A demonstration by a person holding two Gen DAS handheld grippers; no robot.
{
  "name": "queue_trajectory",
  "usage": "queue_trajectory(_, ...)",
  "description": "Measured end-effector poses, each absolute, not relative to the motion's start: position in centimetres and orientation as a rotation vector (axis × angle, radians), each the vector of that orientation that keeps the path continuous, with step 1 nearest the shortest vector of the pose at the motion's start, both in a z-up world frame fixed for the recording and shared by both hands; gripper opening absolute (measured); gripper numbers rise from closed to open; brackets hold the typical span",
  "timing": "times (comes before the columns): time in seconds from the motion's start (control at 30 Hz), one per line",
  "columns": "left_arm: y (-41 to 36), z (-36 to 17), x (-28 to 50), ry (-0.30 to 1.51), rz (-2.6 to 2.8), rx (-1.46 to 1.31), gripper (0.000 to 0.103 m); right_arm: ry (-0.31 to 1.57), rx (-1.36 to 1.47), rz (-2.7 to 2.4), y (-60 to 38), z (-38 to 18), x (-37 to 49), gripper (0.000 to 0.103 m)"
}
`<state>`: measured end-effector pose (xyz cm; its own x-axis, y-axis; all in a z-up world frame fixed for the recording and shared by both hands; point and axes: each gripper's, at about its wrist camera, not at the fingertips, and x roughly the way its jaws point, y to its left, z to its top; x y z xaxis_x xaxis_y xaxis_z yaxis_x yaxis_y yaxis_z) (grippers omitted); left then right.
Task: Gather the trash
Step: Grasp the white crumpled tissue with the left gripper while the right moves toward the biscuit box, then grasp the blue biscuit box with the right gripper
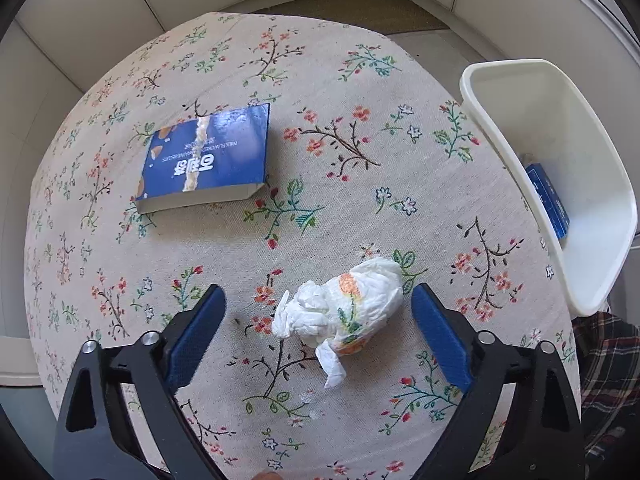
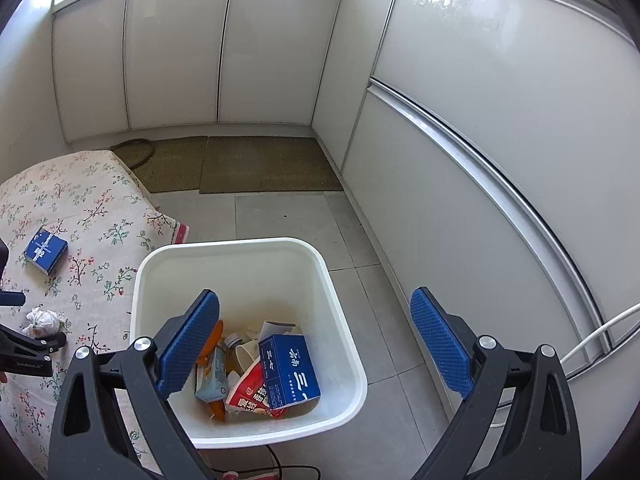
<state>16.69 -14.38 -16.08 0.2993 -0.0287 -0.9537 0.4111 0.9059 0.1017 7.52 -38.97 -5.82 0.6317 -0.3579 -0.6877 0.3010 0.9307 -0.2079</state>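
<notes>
Your left gripper (image 1: 318, 320) is pointing steeply down at the table, its jaws standing wide and gripping nothing, with the crumpled napkin (image 1: 340, 312) lying between the blue pads (image 1: 196, 336) in the lower middle of the left wrist view. Neither pad is touching the paper, and the wad is sitting closer to the right-hand pad than to the left one.

Out from there, the blue box (image 1: 208, 156) is lying flat on the floral tablecloth (image 1: 360, 80) at the upper left of that frame, well apart from the napkin. The white bin (image 1: 560, 140) is standing off the table edge at the right of the frame.

Your right gripper (image 2: 316, 344) is hovering over that bin, jaws also wide and empty (cartons and wrappers are already lying at the bottom).

Now the risks, as I judge them. The napkin is light and loose, so a pad arriving first on the nearer side could be nudging it away instead of trapping it. Its trailing tail near the bottom of the wad may be all you catch, and it could slip free on the way to the bin. Coming down too low, you may be pinching the cloth along with the paper and dragging it.
</notes>
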Motion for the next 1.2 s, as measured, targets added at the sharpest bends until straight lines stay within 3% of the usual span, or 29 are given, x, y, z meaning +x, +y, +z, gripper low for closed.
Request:
queue_trajectory(0.13, -14.3, -15.6, 16.5, 1.233, -0.338, 0.331, 0.065, 0.809, -0.082, -0.369, -38.5, -6.0, 7.9, 0.094)
queue_trajectory(0.37, -13.4, -15.4, 15.6, 1.237, -0.351, 0.289, 0.044, 0.812, -0.084, -0.346, -37.0, -5.8, 9.1, 0.094)
queue_trajectory(0.8, -2.8, -10.4, 14.7, 1.138, -0.243, 0.000, 0.042, 0.851, -0.087, 0.040, -24.0, -7.4, 16.5, 0.094)
queue_trajectory(1.1, 5.1, -7.8, 16.1, 1.073, -0.136, -0.198, 0.042, 1.089, 0.169, 0.167, -18.3, -12.5, 22.1, 0.094)
queue_trajectory(1.2, 6.3, -7.4, 16.1, 1.070, -0.139, -0.238, 0.043, 1.028, 0.080, 0.200, -15.6, -11.4, 23.0, 0.094)
